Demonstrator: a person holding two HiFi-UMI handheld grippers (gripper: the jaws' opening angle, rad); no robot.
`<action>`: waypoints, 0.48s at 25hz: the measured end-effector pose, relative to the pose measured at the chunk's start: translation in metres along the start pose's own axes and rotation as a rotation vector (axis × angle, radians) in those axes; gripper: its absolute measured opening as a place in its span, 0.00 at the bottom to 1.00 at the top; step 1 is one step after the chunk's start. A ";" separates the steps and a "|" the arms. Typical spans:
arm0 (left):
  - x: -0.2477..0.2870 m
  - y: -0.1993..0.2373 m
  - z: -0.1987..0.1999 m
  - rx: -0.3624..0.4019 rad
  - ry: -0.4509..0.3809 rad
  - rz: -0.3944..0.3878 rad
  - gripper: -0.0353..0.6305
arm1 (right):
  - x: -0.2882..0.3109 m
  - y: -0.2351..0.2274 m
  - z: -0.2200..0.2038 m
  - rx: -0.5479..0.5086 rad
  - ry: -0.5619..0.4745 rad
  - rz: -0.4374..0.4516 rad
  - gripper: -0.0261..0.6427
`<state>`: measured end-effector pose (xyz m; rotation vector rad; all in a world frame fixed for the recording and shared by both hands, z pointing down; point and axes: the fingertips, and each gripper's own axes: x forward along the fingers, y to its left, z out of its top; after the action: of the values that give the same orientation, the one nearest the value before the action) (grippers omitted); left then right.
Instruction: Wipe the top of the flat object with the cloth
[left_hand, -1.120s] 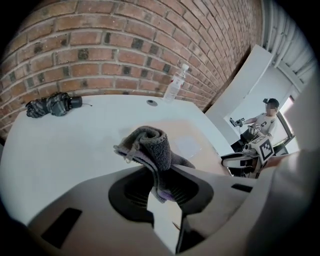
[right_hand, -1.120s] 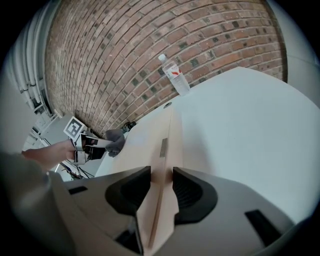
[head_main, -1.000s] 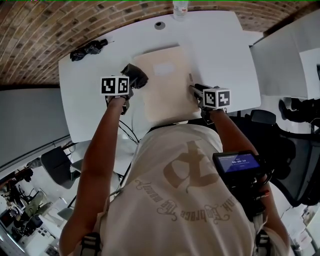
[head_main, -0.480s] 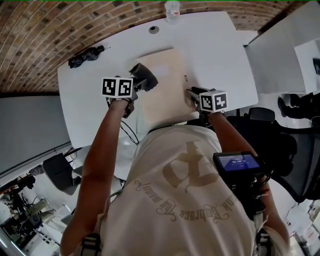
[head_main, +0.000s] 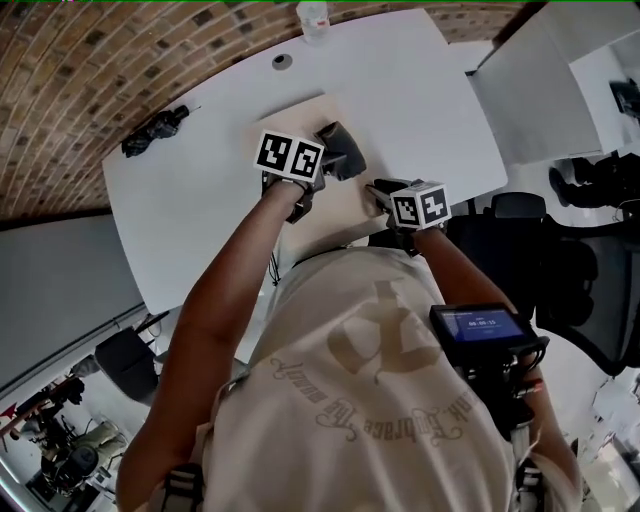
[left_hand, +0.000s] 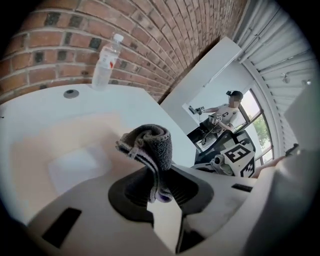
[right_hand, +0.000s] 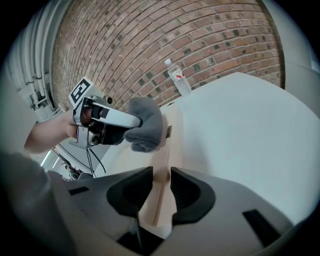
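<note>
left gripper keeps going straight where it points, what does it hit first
Probably the top of the beige board: the left gripper tilts down over it, and the cloth in its jaws would touch first. Depth is unclear.

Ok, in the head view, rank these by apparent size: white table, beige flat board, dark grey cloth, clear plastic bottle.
1. white table
2. beige flat board, partly covered
3. dark grey cloth
4. clear plastic bottle, though the picture's top edge crops it and it stands farthest away
</note>
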<state>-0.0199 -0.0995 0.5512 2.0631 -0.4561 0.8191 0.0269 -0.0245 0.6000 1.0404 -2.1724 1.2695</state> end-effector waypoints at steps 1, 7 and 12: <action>0.007 -0.004 0.002 0.007 0.008 -0.008 0.20 | 0.000 0.000 0.000 -0.002 0.000 0.000 0.22; 0.027 -0.001 -0.004 0.048 0.076 0.045 0.20 | 0.000 -0.001 -0.002 0.002 -0.001 -0.004 0.22; 0.009 0.018 -0.019 0.015 0.094 0.109 0.20 | -0.001 -0.003 -0.002 0.010 -0.011 0.000 0.22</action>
<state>-0.0315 -0.0947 0.5761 2.0180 -0.5147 0.9824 0.0299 -0.0236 0.6026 1.0544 -2.1764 1.2785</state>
